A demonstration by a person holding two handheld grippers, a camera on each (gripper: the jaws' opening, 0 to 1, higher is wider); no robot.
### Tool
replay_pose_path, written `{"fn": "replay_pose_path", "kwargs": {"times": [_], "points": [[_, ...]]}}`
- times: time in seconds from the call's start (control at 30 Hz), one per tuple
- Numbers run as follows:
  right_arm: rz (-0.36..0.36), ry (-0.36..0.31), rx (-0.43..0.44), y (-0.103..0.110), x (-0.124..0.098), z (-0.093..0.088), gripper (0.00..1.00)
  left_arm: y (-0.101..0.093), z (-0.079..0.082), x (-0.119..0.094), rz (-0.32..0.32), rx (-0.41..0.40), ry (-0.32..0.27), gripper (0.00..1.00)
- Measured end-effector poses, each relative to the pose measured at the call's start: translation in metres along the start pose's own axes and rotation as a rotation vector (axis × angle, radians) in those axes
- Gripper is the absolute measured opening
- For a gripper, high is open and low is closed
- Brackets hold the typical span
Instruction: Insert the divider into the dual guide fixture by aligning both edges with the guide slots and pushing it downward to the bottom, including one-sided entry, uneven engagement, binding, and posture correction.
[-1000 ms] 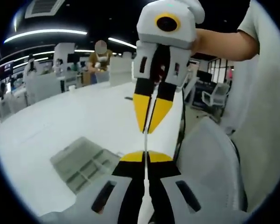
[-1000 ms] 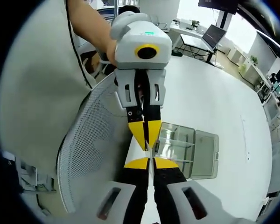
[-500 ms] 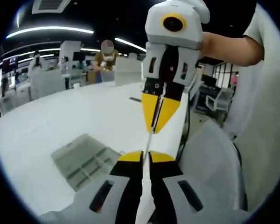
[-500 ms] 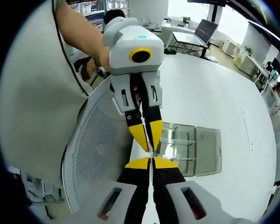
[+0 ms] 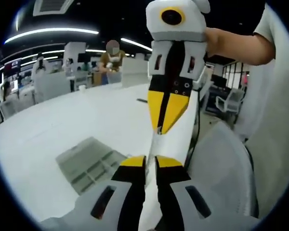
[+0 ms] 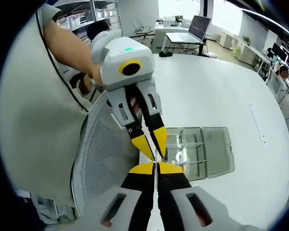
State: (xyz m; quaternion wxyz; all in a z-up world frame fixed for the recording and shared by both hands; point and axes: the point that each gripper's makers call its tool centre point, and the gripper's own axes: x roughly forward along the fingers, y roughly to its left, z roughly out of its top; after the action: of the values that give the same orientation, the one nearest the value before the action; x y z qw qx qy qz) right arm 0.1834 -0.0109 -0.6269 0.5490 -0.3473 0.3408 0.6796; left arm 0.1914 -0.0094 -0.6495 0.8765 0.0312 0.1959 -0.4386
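Note:
A thin clear divider [image 5: 154, 143] hangs edge-on in the air, held between my two grippers. In the left gripper view my left gripper [image 5: 150, 160] is shut on its near edge. The right gripper [image 5: 160, 129] comes down from above and is shut on its far edge. In the right gripper view my right gripper [image 6: 155, 166] grips from below, while the left gripper [image 6: 154, 152] meets it tip to tip from above, slanted. The clear guide fixture [image 6: 197, 152], a slotted box with a flat lid section, lies on the white table beyond the tips, apart from the divider. It also lies low left as the fixture [image 5: 89, 165].
The white table [image 5: 58, 125] is broad and bare around the fixture. A grey mesh chair back [image 6: 98, 159] stands close under the grippers at the table edge, beside the person's torso [image 6: 33, 110]. A laptop [image 6: 198, 26] and other people [image 5: 113, 57] are far off.
Both grippers have kept hold of the divider. In the right gripper view the left gripper has tilted to a slant; in the left gripper view the right gripper has turned to face the camera squarely.

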Motion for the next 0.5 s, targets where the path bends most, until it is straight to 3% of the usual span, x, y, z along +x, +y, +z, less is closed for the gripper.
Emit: {"fn": "replay_pose_path", "kwargs": {"times": [0.4, 0.5], "points": [[0.005, -0.063, 0.147, -0.0025, -0.0023, 0.0045, 0.00, -0.0014, -0.0015, 0.0036, -0.001, -0.004, 0.013, 0.06], [0.005, -0.060, 0.144, -0.0018, -0.0004, 0.0037, 0.00, 0.0000, -0.0043, 0.0045, 0.005, -0.019, 0.025, 0.06]]}}
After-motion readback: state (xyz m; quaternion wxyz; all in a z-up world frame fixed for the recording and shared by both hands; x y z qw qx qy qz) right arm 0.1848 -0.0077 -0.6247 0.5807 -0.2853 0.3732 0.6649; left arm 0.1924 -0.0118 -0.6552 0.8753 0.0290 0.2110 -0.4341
